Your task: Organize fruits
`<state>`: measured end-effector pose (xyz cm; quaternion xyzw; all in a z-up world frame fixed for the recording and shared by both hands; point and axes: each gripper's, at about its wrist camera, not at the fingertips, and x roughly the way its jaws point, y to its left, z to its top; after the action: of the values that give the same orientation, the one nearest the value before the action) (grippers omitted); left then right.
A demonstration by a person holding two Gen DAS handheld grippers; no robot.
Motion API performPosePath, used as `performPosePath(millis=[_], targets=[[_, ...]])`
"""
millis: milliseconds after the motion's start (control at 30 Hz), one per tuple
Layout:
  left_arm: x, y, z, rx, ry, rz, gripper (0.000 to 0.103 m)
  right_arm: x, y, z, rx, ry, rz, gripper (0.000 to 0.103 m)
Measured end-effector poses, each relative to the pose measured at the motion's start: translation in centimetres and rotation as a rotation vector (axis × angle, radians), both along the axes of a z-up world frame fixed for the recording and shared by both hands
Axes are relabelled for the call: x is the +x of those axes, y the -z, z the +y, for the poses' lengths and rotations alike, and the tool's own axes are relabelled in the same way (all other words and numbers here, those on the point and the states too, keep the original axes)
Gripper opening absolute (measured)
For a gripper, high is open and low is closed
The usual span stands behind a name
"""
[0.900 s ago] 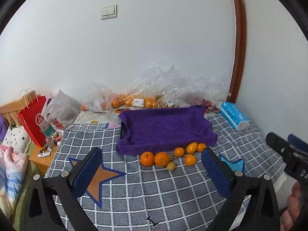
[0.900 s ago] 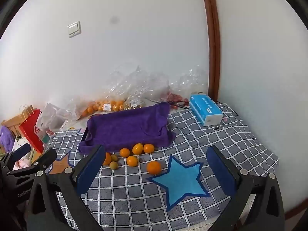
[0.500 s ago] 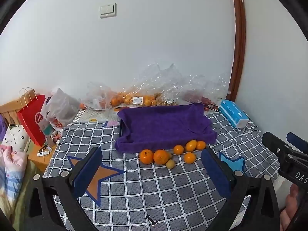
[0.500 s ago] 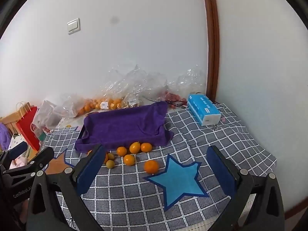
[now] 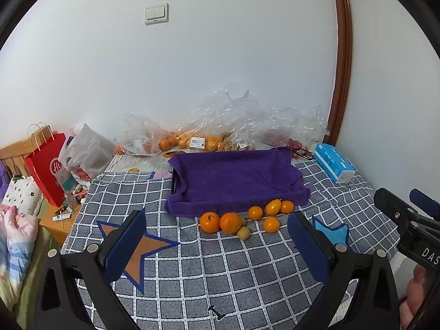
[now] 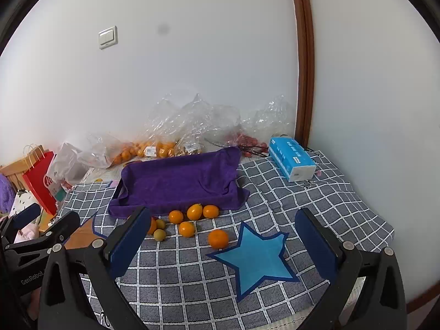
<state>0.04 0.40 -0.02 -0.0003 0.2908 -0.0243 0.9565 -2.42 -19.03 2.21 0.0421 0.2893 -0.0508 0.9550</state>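
Several loose oranges (image 5: 230, 222) and small yellow-green fruits (image 5: 243, 232) lie on the grey checked cloth, in front of a tray draped in a purple towel (image 5: 233, 178). In the right wrist view the same fruits (image 6: 187, 228) sit before the purple towel (image 6: 178, 181), and one orange (image 6: 218, 238) lies apart beside the blue star patch (image 6: 255, 258). My left gripper (image 5: 217, 247) is open and empty, short of the fruits. My right gripper (image 6: 224, 244) is open and empty, above the cloth near the blue star.
Clear plastic bags of oranges (image 5: 192, 140) lie against the wall behind the tray. A blue tissue pack (image 6: 291, 158) lies at the right. A red paper bag (image 5: 46, 165) and a white plastic bag (image 5: 85, 154) stand at the left. An orange star patch (image 5: 140, 247) is at the front left.
Both grippers have risen and drawn back slightly, so the fruits and tray sit a little higher in each view. Nothing was taken hold of.
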Motion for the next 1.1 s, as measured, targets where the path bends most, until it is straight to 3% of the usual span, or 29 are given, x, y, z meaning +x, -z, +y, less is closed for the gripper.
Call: performPosePath(millis=[1100], targets=[[-0.71, 0.61, 0.55, -0.015, -0.01, 0.004, 0.103, -0.29, 0.04, 0.13, 0.016, 0.005, -0.009, 0.103]])
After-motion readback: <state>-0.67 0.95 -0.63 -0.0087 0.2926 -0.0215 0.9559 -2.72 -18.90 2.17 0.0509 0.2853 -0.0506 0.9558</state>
